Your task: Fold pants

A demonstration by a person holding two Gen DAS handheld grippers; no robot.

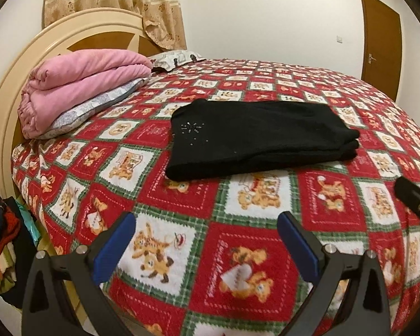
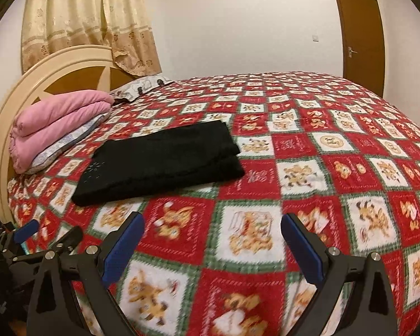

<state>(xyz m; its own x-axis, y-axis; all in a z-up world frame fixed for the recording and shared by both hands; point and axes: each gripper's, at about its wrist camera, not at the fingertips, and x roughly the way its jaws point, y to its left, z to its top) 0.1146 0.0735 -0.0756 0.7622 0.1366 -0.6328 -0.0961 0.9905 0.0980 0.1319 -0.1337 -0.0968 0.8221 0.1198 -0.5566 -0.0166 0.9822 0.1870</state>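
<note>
My left gripper and right gripper both gape wide, holding nothing, short of the pants. The pants lie folded on the bedspread; I judge any careless re-grab could drag the slack top layer and undo it.

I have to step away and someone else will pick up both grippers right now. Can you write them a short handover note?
Left hand-held gripper: open, empty, above the near part of the bedspread.
Right hand-held gripper: open, empty, beside the left one.
Black pants: lying folded in a stacked rectangle in the middle of the bed, beyond both grippers, touched by neither.
Done: the pants look folded in layers.
Left: probably nothing, or at most one more fold or squaring the edges; judge that yourself.
</note>
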